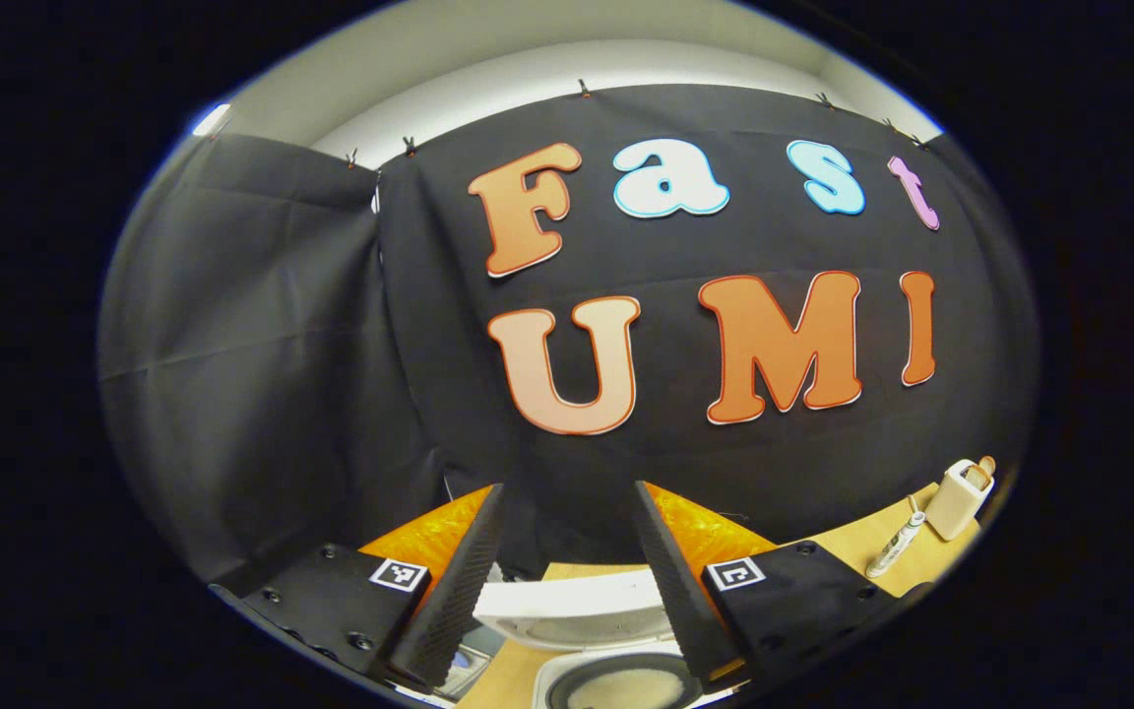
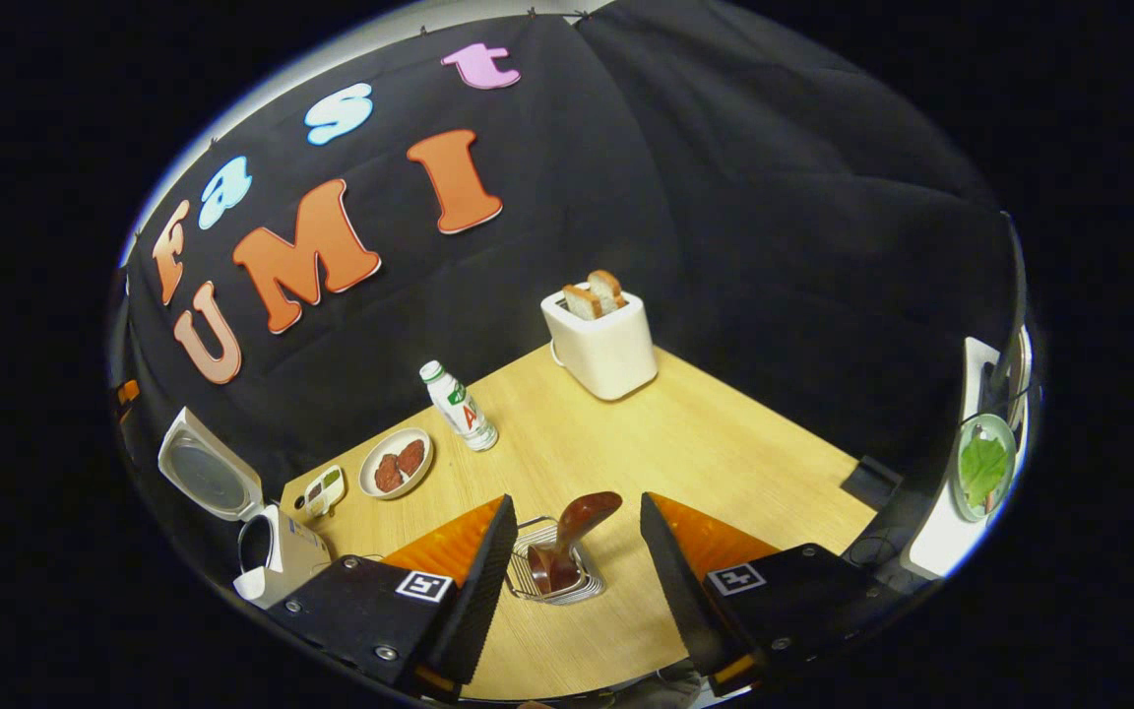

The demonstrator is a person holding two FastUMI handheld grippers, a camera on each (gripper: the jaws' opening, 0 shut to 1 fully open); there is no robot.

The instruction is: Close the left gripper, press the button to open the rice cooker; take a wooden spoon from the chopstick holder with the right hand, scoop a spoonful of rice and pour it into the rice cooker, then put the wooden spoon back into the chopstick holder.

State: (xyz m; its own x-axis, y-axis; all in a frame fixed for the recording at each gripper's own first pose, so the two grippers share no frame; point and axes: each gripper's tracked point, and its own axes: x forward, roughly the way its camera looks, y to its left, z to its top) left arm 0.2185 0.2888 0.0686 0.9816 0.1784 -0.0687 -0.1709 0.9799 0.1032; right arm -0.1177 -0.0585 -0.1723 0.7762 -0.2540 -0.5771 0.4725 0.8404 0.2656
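Observation:
In the right gripper view, the dark wooden spoon (image 2: 579,520) stands in the wire chopstick holder (image 2: 528,576) on the table. My right gripper (image 2: 577,502) hangs above it, open, one finger on each side of the spoon and neither touching it. The white rice cooker (image 2: 277,556) sits at the far left with its lid (image 2: 203,478) raised. My left gripper (image 1: 569,489) is open and holds nothing. It hovers over the rice cooker's raised lid (image 1: 567,609) and the pot (image 1: 626,686), which has white rice in it.
On the wooden table (image 2: 724,443) stand a white toaster (image 2: 601,340) with bread slices, a small bottle (image 2: 459,406), a plate (image 2: 397,463) of brown food and a small dish (image 2: 324,487). A glass dish with a green leaf (image 2: 982,468) sits at the right edge.

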